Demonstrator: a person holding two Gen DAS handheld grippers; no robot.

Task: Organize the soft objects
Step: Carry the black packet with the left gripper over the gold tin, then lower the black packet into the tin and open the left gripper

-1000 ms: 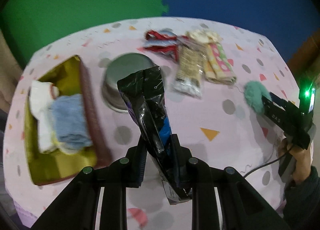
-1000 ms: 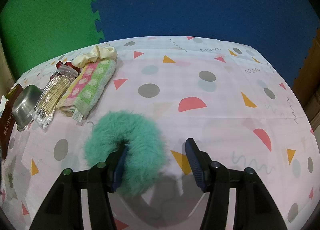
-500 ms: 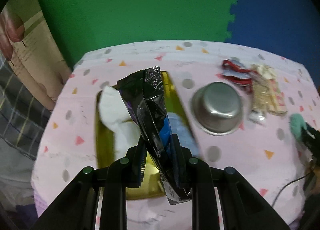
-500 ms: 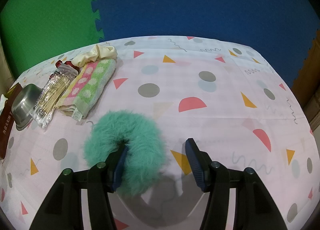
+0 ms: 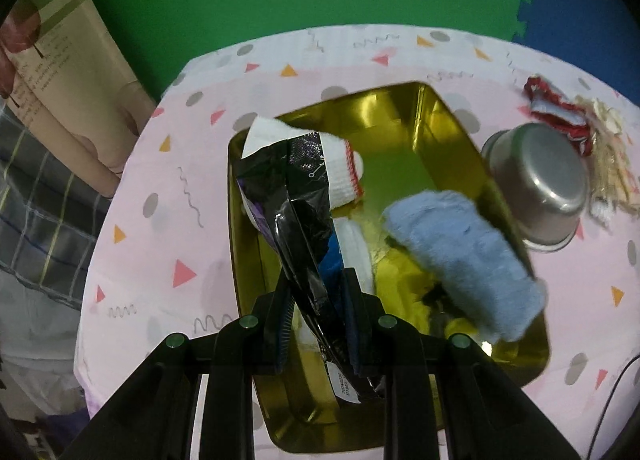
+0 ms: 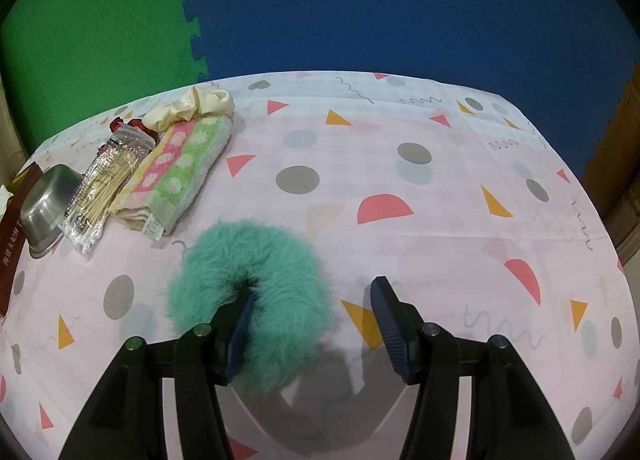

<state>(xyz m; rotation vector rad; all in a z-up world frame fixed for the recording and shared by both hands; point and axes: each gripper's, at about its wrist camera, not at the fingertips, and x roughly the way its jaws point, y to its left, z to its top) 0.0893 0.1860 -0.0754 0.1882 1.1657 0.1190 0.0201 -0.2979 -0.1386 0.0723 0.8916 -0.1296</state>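
Setting: table (image 6: 400, 132) under a pink patterned cloth, green and blue foam mats behind.
Change: I've swung my left gripper (image 5: 316, 316) from above the steel bowl (image 5: 540, 188) to over the gold tray (image 5: 248, 228) at the table's left end; the drop looks close.
Left fingers: pinched tight on the black packet (image 5: 296, 220), crinkled, glossy, upright.
Right fingers: my right gripper (image 6: 312, 312) spread and unmoved, one finger in the teal scrunchie (image 6: 256, 284) near the front edge.

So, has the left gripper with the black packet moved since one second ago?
Yes. The left gripper, shut on the black packet, was in front of the steel bowl a second ago; now it hangs over the gold tray, leftward of the bowl.
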